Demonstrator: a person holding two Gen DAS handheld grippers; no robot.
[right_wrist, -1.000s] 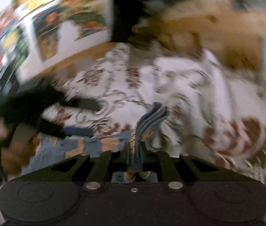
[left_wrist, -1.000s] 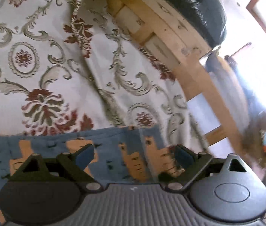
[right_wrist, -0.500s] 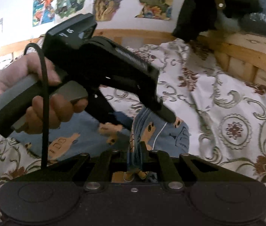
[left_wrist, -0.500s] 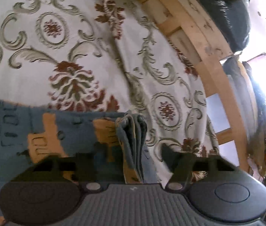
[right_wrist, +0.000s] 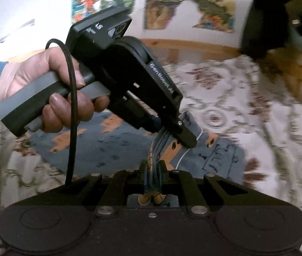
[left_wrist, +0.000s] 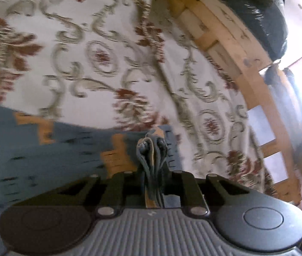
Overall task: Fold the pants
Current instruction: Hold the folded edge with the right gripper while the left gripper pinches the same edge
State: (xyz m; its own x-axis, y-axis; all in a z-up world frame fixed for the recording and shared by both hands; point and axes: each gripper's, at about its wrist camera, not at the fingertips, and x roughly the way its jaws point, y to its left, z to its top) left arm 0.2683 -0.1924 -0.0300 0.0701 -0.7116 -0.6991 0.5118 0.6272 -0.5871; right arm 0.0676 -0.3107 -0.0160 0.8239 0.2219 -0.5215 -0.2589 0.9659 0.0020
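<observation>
Right claw (right_wrist: 153,170) clamps a bunched fold of the blue knit pants (right_wrist: 112,147), orange figures printed on them; the left claw (left_wrist: 152,170) pinches another bunched edge. Pants lie on a cream bedspread (left_wrist: 108,64) with red floral scrolls. Beyond: wooden bed frame (left_wrist: 232,42), two cartoon posters (right_wrist: 189,4); left device casing reads "GenRobot.AI".

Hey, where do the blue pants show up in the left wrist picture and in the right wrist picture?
Left wrist view: the pants fill the lower left, a bunched edge pinched in the left gripper.
Right wrist view: they spread across the middle, a gathered fold clamped in the right gripper; the left gripper grips them just above.
Shared landmark: the floral bedspread under the pants.
</observation>
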